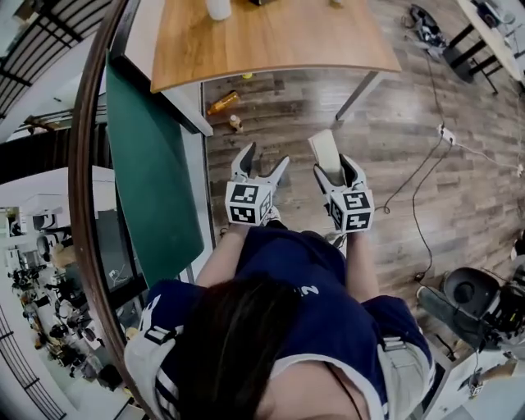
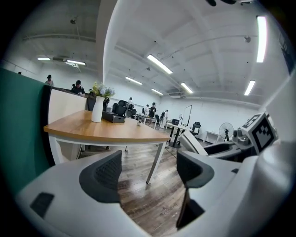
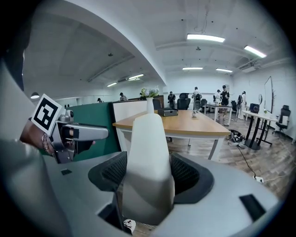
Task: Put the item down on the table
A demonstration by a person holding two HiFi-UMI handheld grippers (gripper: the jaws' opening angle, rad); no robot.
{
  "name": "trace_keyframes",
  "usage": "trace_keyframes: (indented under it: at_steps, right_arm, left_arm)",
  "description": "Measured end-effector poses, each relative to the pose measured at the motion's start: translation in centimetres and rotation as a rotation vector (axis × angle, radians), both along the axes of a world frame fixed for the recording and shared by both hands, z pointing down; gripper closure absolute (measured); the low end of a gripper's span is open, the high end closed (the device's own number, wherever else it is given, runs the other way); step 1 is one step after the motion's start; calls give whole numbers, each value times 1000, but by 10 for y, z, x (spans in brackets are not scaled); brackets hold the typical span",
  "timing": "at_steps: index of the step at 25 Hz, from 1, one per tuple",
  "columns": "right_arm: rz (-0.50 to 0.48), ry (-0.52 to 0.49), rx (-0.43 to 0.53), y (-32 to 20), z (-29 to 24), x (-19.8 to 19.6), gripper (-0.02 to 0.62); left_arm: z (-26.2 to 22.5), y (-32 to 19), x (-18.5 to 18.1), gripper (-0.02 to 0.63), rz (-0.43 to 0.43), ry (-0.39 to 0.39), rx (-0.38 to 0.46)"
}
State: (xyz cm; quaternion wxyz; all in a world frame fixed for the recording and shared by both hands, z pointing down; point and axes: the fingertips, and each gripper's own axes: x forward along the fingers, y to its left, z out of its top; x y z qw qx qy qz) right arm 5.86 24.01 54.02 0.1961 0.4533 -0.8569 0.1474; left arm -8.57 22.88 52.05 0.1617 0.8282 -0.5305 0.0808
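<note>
My right gripper (image 1: 335,171) (image 3: 150,173) is shut on a white tapered item (image 1: 325,150) (image 3: 149,157), which sticks out forward past the jaws. The dark pads press on it from both sides. My left gripper (image 1: 267,156) (image 2: 148,169) stands open beside it with only floor showing between its fingers. Both are held over the wooden floor, short of the wooden table (image 1: 271,41) (image 2: 106,132) (image 3: 194,124). In the left gripper view the right gripper (image 2: 222,148) with the item (image 2: 194,142) shows at the right.
A white vase (image 1: 218,8) (image 2: 97,109) and a black box (image 2: 113,118) stand on the table's far part. A green partition (image 1: 148,164) runs along the left. A yellow bottle (image 1: 223,102) lies on the floor under the table; cables (image 1: 418,197) trail at the right.
</note>
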Motion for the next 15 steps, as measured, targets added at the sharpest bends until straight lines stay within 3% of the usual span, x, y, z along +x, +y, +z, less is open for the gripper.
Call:
trace_keyframes:
  at_steps: [10, 15]
  right_arm:
    - [4, 6, 1, -1, 1, -5, 288]
    - [-9, 21, -28, -28, 9, -28, 288]
  left_arm:
    - [3, 2, -4, 239, -1, 23, -19]
    - [10, -27, -29, 239, -13, 43, -46]
